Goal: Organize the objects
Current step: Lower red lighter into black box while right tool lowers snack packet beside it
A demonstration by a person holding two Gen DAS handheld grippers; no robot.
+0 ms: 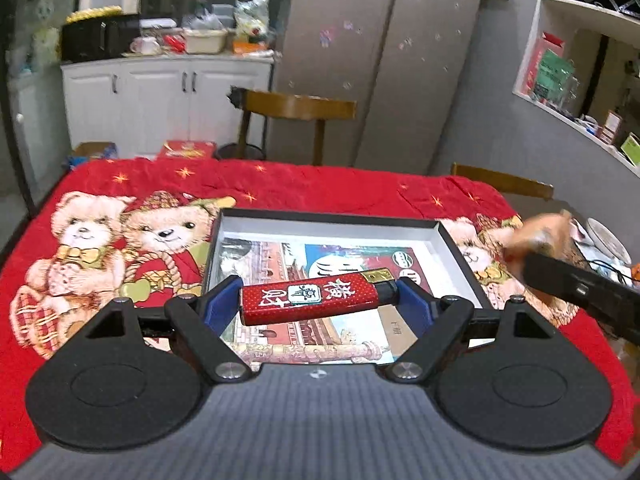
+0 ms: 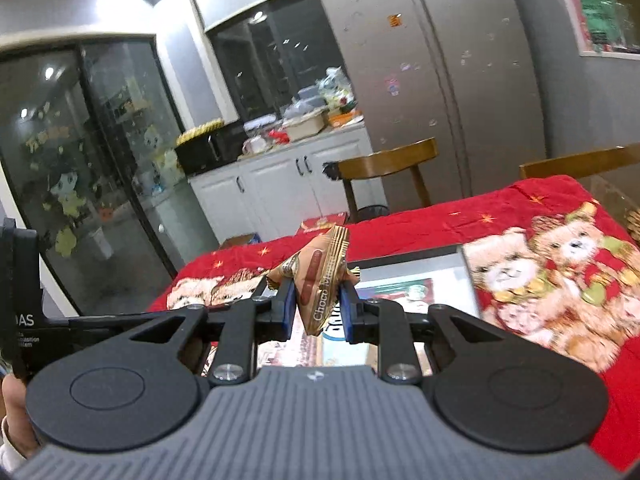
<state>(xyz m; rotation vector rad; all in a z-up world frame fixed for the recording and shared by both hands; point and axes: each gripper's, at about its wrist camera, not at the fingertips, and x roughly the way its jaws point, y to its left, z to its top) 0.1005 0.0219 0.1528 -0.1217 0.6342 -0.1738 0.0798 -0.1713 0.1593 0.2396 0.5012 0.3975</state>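
Left tool clamped our lighter endwise; right tool pinched a snack packet; either could have slipped before reaching the box.

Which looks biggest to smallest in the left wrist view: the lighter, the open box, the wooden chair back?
As they appear, nearness aside:
1. open box
2. lighter, held very near the camera by the left gripper, so it looks oversized
3. wooden chair back, much farther away
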